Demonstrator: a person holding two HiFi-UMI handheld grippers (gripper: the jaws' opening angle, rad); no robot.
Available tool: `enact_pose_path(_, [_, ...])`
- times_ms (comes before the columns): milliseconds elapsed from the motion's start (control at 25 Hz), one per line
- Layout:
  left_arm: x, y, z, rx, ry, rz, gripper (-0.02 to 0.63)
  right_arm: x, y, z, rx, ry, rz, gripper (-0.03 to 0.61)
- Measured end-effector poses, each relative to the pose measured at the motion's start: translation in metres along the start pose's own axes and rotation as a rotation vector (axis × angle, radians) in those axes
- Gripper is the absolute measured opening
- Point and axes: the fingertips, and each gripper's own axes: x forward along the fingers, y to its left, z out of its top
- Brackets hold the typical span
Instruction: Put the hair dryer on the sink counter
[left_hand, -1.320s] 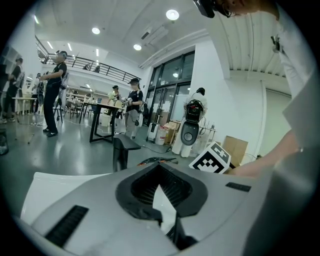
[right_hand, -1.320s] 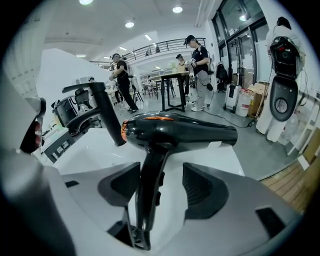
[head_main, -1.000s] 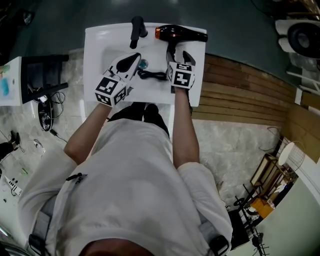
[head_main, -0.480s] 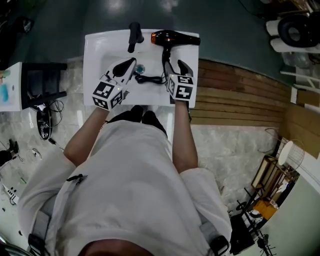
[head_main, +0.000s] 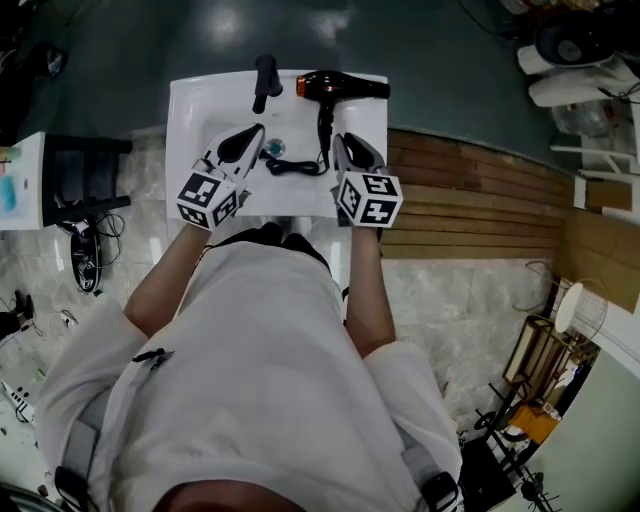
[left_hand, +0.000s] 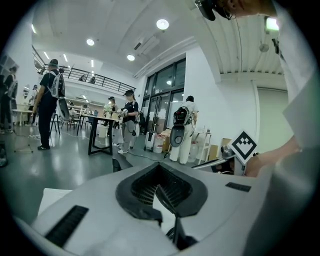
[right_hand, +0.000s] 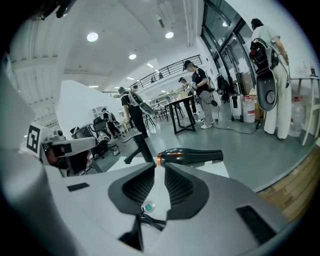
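The right gripper (right_hand: 160, 169) has its jaws a narrow gap apart, just closed in, with nothing between them. The left gripper (left_hand: 157, 187) has its jaws together and empty. Just beyond the right tips, the black hair dryer (head_main: 340, 87) lies on the sink counter (head_main: 190, 100). In the right gripper view those jaws hide its handle and half its cord (right_hand: 150, 220).

White sink counter (head_main: 188, 112): hair dryer (head_main: 340, 87) lying beside faucet (head_main: 266, 80); its cord (head_main: 290, 167) in basin.
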Motion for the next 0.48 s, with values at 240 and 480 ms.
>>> enact_pose_path(240, [-0.012,-0.003,0.010,0.006,-0.025,0.014,0.000,-0.027,0.019,0.025,-0.025,-0.074,0.052,0.035])
enact_pose_path(480, [-0.027,-0.015,0.015,0.011,-0.042,0.035,0.000,-0.059,0.031,0.040,-0.068,-0.128,0.099,0.011])
